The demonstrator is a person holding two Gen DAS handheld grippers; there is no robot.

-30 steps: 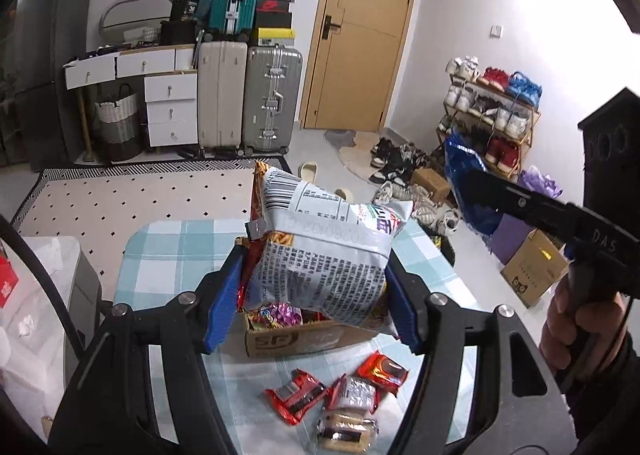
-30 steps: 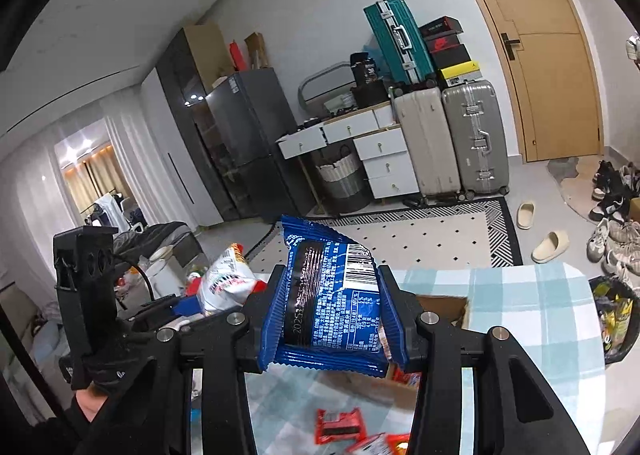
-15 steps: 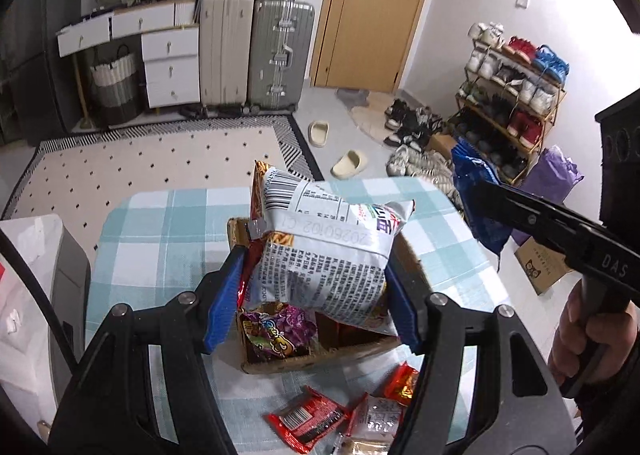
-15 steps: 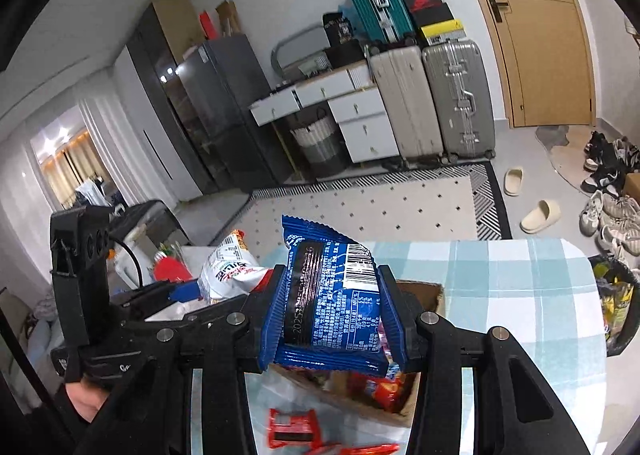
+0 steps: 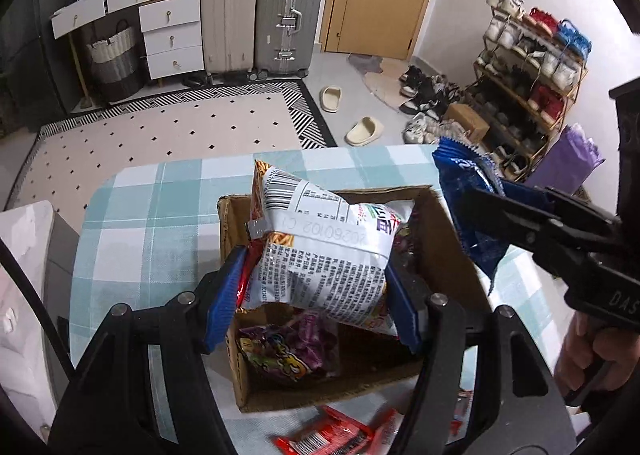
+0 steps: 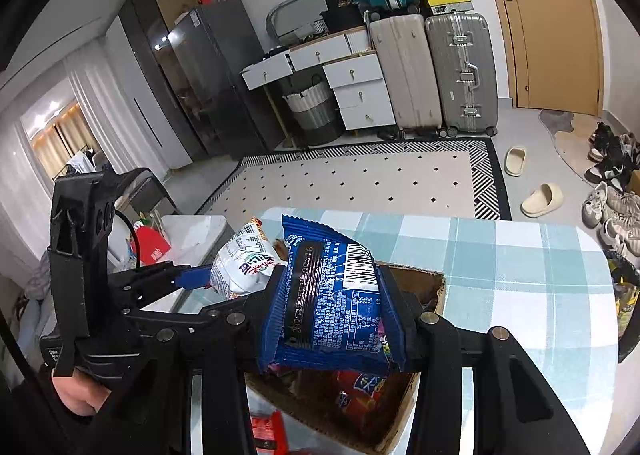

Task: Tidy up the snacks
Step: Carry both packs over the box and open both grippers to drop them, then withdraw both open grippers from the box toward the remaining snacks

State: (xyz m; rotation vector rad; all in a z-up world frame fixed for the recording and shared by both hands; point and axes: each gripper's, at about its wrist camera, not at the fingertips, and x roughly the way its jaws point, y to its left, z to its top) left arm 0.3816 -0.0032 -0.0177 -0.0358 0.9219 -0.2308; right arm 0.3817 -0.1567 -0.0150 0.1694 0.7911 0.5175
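Note:
My left gripper [image 5: 316,291] is shut on a white snack bag [image 5: 320,255] with printed text and holds it over the open cardboard box [image 5: 448,255] on the checked table. A purple snack packet [image 5: 288,351] lies inside the box. My right gripper [image 6: 332,307] is shut on a blue snack packet [image 6: 332,307] and holds it above the box's right side; that packet also shows in the left wrist view [image 5: 468,191]. The white bag shows in the right wrist view [image 6: 244,263] to the left of the blue packet.
Red snack packets [image 5: 328,435] lie on the teal checked tablecloth [image 5: 152,215] in front of the box. A white cabinet [image 5: 24,255] stands left of the table. Suitcases [image 5: 288,15], drawers, a shoe rack [image 5: 532,67] and slippers are beyond on the floor.
Both grippers have moved forward and down over the box with their packets still held. The box now sits directly beneath both packets.

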